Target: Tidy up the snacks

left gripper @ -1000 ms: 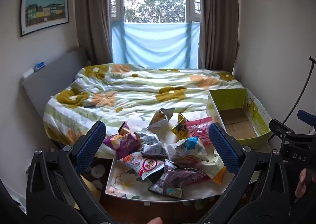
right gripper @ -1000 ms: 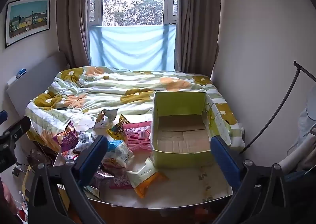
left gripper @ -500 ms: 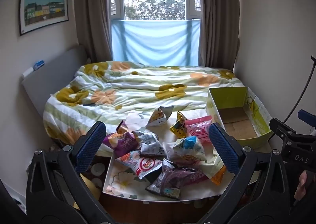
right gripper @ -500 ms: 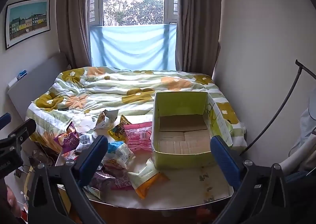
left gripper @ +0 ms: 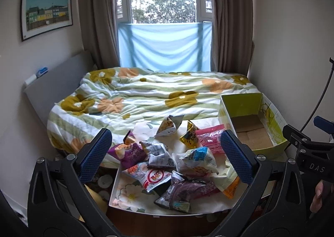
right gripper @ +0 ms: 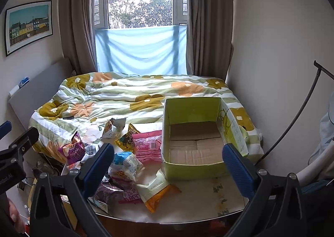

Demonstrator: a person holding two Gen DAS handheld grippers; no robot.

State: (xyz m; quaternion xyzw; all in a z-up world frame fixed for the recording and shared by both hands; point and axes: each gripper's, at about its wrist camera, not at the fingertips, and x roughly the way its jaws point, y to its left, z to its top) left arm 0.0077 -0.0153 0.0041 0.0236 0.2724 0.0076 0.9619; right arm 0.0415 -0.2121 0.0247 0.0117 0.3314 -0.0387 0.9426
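Crinkled foil and plastic film make up every snack packet on the cloth-covered table (right gripper: 187,205), which stands at the foot of the bed (left gripper: 156,95). Leftmost lies the purple packet (left gripper: 129,153), touching the grey-white packet (left gripper: 158,153) beside it. In front of these rest the red-and-white packet (left gripper: 150,178) and the dark purple packet (left gripper: 183,193). Behind them stand the folded silver packet (left gripper: 169,126) and the yellow packet (left gripper: 189,135), then the pink packet (right gripper: 149,146), which lies just beside the box. The blue-and-white packet (right gripper: 127,161) and the orange-tipped packet (right gripper: 156,191) lie near the front. Rightmost, the green cardboard box (right gripper: 187,169) holds nothing visible.

Judged by appearance, the packets are light, soft and slippery, with crushable contents. Each should be taken by a crimped seam or corner, not across the puffed body.

The left gripper (left gripper: 167,155) hovers above the pile, jaws spread wide, holding nothing. The right gripper (right gripper: 168,164) hovers before the box, jaws equally wide and holding nothing.
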